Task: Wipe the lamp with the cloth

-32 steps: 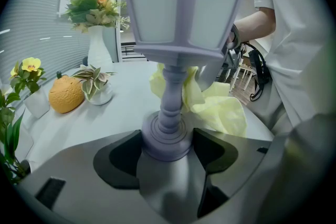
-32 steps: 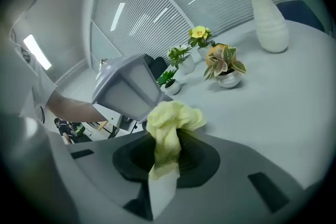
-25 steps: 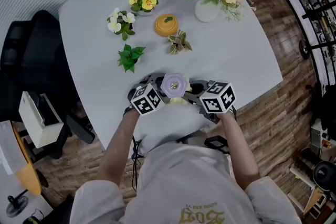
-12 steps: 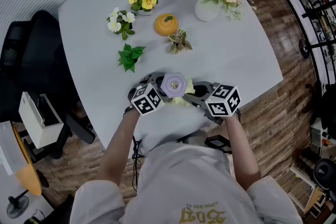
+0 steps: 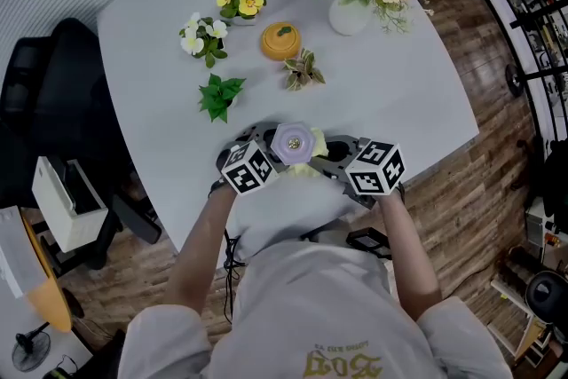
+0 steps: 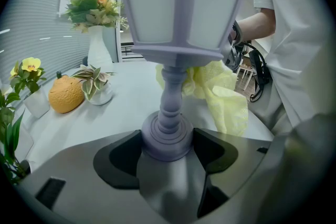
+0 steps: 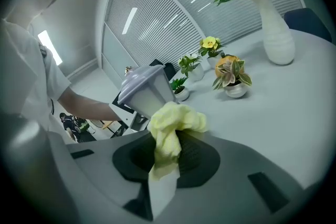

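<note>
A pale lilac lantern-shaped lamp (image 5: 294,143) stands upright at the table's near edge. My left gripper (image 6: 167,148) is shut on its round foot (image 6: 166,136), the jaws pressing it from both sides. A yellow cloth (image 7: 172,124) is bunched in my right gripper (image 7: 167,157), which is shut on it. The cloth's free end touches the lamp's shade (image 7: 145,93) from the right. In the left gripper view the cloth (image 6: 218,93) hangs behind the lamp's stem. From the head view both marker cubes (image 5: 245,167) (image 5: 374,168) flank the lamp.
On the white table (image 5: 390,93) stand a white vase of flowers (image 5: 351,13), an orange-shaped ornament (image 5: 280,42), a small variegated plant (image 5: 303,72), two potted flowers (image 5: 241,3) (image 5: 203,38) and a green plant (image 5: 219,95). A black chair (image 5: 53,102) is at the left.
My right gripper has shifted slightly right and toward me with the cloth, then back a touch. The lamp and left gripper have stayed put.
</note>
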Motion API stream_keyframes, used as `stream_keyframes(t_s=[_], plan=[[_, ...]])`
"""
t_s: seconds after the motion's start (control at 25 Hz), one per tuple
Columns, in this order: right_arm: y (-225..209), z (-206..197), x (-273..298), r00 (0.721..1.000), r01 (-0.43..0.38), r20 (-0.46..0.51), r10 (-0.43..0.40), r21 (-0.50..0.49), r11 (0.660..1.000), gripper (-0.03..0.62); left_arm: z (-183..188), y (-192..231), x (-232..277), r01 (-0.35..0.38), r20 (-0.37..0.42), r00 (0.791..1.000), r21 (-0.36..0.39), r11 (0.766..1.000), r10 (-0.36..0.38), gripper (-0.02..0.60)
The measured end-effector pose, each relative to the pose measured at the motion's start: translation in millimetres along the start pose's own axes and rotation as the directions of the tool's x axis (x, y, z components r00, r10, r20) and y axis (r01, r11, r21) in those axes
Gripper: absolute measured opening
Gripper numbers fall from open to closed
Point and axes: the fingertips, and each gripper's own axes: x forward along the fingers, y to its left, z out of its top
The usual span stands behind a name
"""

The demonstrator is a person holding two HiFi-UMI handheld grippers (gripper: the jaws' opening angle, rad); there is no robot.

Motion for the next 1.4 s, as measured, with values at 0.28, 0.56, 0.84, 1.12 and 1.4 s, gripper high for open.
stream_keyframes(t_s=[0.28, 0.56, 0.84, 1.12, 1.4], plan=[[-12.3, -5.1, 13.8, 0.999, 0.029, -0.029, -0.028, 0.032, 0.999, 0.083, -0.5, 0.4, 0.4, -0.001, 0.0, 1.0, 0.001, 1.0, 0.001, 0.318], [-18.1, -10.8, 24.5, 0.997, 0.042, -0.063, -0.04, 0.04, 0.998, 0.083, 0.1, 0.2, -0.5, -0.002, 0.0, 1.0, 0.002, 1.0, 0.002, 0.318], [-32.6, -28.5, 35.8, 0.988, 0.1, -0.127, -0.09, 0.071, 0.992, 0.083, -0.7, 0.6, 0.7, -0.002, -0.001, 1.0, 0.001, 1.0, 0.002, 0.318], [-30.5, -22.0, 30.5, 0.99, 0.106, -0.102, -0.099, 0.057, 0.993, 0.083, -0.4, 0.3, 0.0, -0.003, -0.001, 1.0, 0.0, 1.0, 0.003, 0.318], [-31.1, 4.6, 14.3, 0.994, 0.102, 0.015, -0.104, 0.086, 0.991, 0.083, -0.5, 0.4, 0.6, -0.001, -0.002, 1.0, -0.001, 1.0, 0.001, 0.318]])
